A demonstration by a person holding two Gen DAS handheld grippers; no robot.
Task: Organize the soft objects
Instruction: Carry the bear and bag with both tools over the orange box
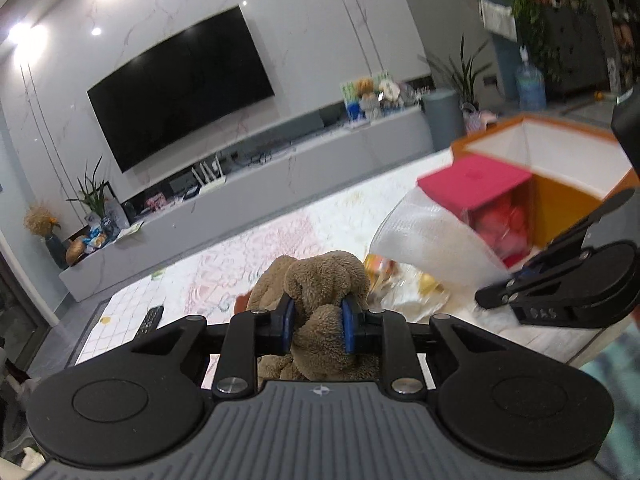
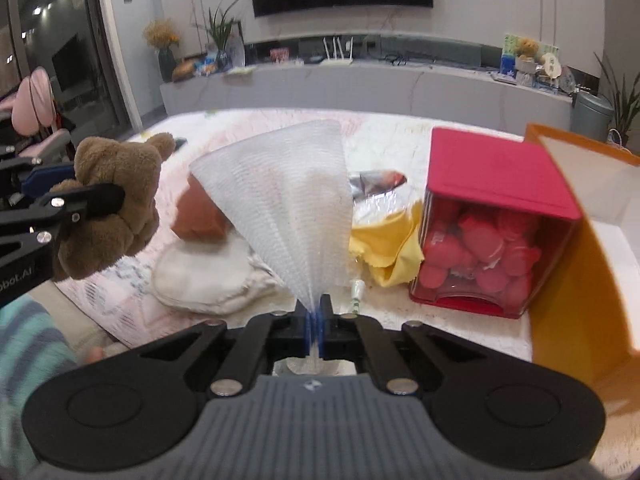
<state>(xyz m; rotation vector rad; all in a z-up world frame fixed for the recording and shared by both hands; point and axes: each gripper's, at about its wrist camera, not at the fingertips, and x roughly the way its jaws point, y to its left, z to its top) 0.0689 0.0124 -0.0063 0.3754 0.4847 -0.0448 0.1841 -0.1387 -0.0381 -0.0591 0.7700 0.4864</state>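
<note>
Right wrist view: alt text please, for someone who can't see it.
The right claw is shut on a fanned white mesh cloth above a table. At left, the left claw grips a brown teddy bear; at right stands a red-lidded box of pink soft pieces beside an orange box.

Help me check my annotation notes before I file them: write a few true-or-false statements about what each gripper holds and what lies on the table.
1. The left gripper is shut on the brown plush bear. True.
2. The right gripper is open and holds nothing. False: it pinches the white mesh cloth.
3. The red-lidded box holds pink plush pieces. True.
4. The yellow cloth lies inside the orange box. False: it lies on the table beside the red-lidded box.
</note>
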